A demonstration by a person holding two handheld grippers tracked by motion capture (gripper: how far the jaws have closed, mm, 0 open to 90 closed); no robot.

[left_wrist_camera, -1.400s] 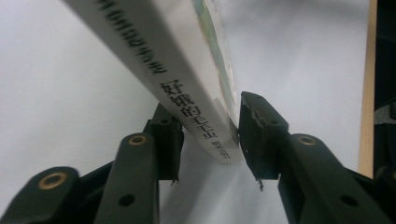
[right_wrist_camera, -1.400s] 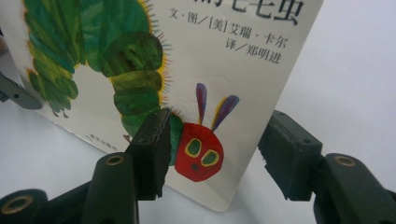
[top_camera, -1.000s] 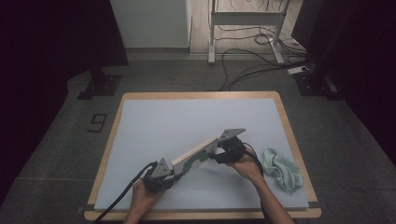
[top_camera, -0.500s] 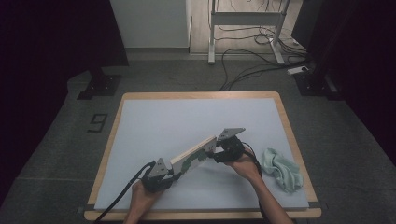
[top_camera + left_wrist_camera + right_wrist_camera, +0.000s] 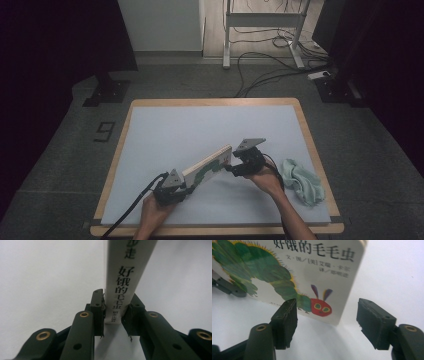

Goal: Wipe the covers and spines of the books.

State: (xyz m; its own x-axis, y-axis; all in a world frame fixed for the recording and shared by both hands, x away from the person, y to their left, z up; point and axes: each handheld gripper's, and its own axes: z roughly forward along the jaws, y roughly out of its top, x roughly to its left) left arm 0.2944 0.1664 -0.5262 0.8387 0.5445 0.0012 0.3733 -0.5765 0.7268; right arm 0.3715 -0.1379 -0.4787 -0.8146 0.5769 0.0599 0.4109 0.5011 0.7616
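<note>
A picture book (image 5: 207, 165) with a green caterpillar on its cover (image 5: 299, 272) stands on edge, tilted, over the pale blue mat. My left gripper (image 5: 184, 184) is shut on its near end, the pads pressing both sides of the white spine (image 5: 122, 277) printed with black characters. My right gripper (image 5: 231, 168) sits at the book's far end. Its jaws have just been opening. In the right gripper view the right gripper (image 5: 327, 317) stands wide open, and the book's lower corner lies just beyond the pads, untouched.
A crumpled mint-green cloth (image 5: 301, 180) lies on the mat right of my right hand. The mat rests on a board with a wooden rim (image 5: 215, 102). Cables and a metal stand's legs (image 5: 260, 30) cross the floor beyond the table.
</note>
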